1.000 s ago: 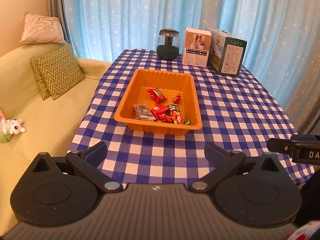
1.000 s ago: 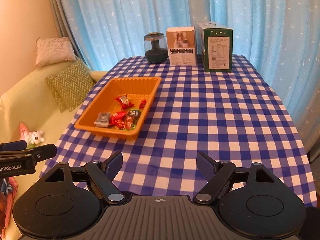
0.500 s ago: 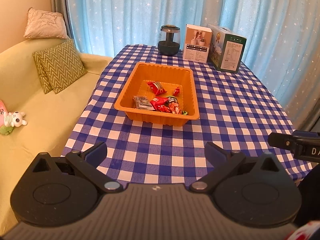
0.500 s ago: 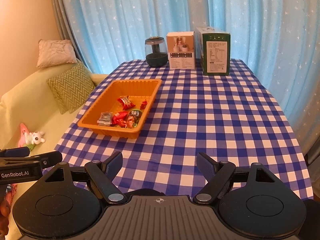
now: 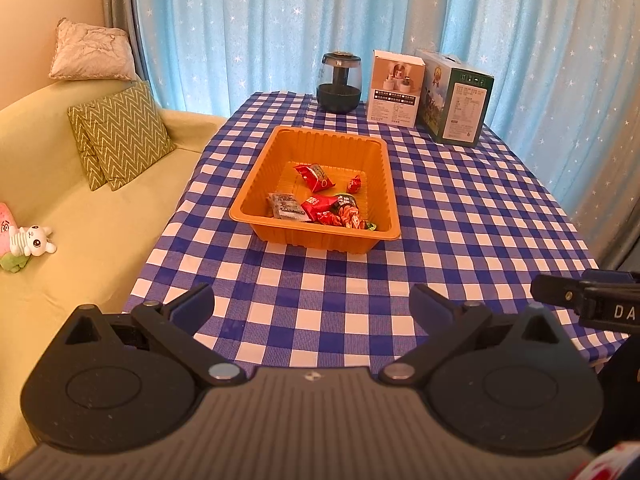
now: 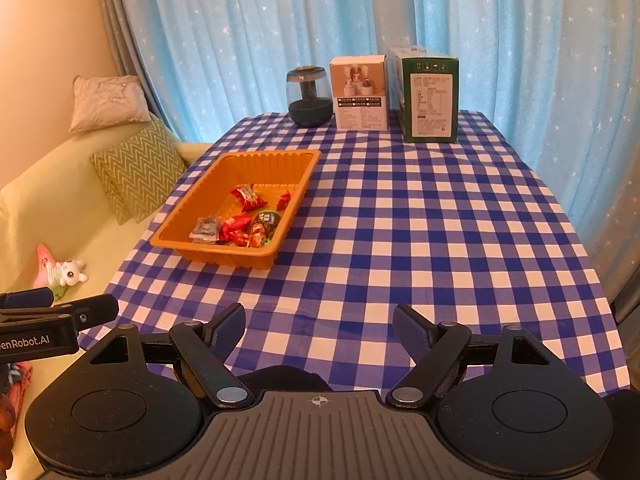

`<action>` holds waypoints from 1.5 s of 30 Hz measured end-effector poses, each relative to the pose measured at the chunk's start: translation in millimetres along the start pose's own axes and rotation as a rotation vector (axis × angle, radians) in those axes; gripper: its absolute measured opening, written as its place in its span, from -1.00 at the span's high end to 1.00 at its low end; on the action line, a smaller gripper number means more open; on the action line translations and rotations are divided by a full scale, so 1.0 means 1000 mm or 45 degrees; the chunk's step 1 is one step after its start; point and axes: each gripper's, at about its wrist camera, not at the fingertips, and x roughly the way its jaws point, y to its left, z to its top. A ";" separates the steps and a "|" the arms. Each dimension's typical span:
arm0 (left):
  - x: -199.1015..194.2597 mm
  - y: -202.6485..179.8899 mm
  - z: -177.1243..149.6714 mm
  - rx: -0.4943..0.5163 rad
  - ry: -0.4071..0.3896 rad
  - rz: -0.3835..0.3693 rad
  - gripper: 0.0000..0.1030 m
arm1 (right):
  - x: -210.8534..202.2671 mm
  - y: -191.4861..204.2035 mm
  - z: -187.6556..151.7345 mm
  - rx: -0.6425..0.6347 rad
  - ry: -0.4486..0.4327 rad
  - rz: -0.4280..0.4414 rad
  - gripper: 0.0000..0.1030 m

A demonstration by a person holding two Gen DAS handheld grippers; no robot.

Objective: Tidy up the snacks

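The left gripper (image 5: 312, 304) and right gripper (image 6: 319, 326) both hover over the near edge of the tabletop (image 6: 420, 216), jaws spread wide and holding nothing. Farther out, toward the tabletop's left side, an orange tray (image 5: 320, 236) holds the snacks (image 5: 320, 200): several small wrapped packets, mostly red, 1 silvery, gathered at its near end. The cloth is blue-and-white checked. At the far edge stand a dark jar (image 5: 339, 84) and 2 boxes (image 5: 394, 88). A yellow-green sofa (image 5: 80, 216) sits left, pale blue starred curtains (image 6: 400, 12) behind.
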 end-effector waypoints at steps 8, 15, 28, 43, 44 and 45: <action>0.002 0.000 0.000 -0.004 0.004 0.007 -1.00 | 0.001 -0.001 -0.001 0.006 0.002 0.002 -0.56; 0.002 -0.001 0.000 -0.004 0.002 0.006 -1.00 | 0.003 -0.002 -0.002 0.010 0.004 0.006 -0.56; 0.000 -0.006 0.003 0.000 -0.004 0.007 -1.00 | 0.003 -0.003 -0.003 0.010 0.006 0.004 -0.56; 0.001 -0.011 0.001 0.006 0.001 0.000 -1.00 | 0.005 -0.002 -0.005 0.010 0.005 0.006 -0.56; 0.001 -0.011 0.001 0.006 0.001 0.001 -1.00 | 0.005 -0.002 -0.005 0.011 0.005 0.007 -0.56; 0.001 -0.011 0.001 0.007 0.000 0.001 -1.00 | 0.005 -0.002 -0.005 0.012 0.005 0.007 -0.56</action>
